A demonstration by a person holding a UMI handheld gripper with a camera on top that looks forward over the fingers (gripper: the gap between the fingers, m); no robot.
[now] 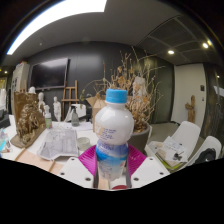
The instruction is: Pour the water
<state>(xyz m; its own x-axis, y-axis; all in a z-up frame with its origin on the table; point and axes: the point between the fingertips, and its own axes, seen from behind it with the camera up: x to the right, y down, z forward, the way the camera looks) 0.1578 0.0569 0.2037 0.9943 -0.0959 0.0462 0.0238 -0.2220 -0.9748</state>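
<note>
A clear plastic water bottle [113,128] with a light blue cap [117,96] and a blue and white label stands upright between my fingers. My gripper [112,160] is shut on it, both magenta pads [88,156] pressing its lower body from either side. Below the bottle, a red and white object [119,184] shows between the fingers; I cannot tell what it is. The bottle's base is hidden by the fingers.
A wooden table [40,158] carries clear plastic packaging [58,141] to the left and white crumpled material [178,146] to the right. Dried-branch arrangements [138,85] stand behind the bottle, another [27,112] at the far left. A dark screen [50,73] hangs on the back wall.
</note>
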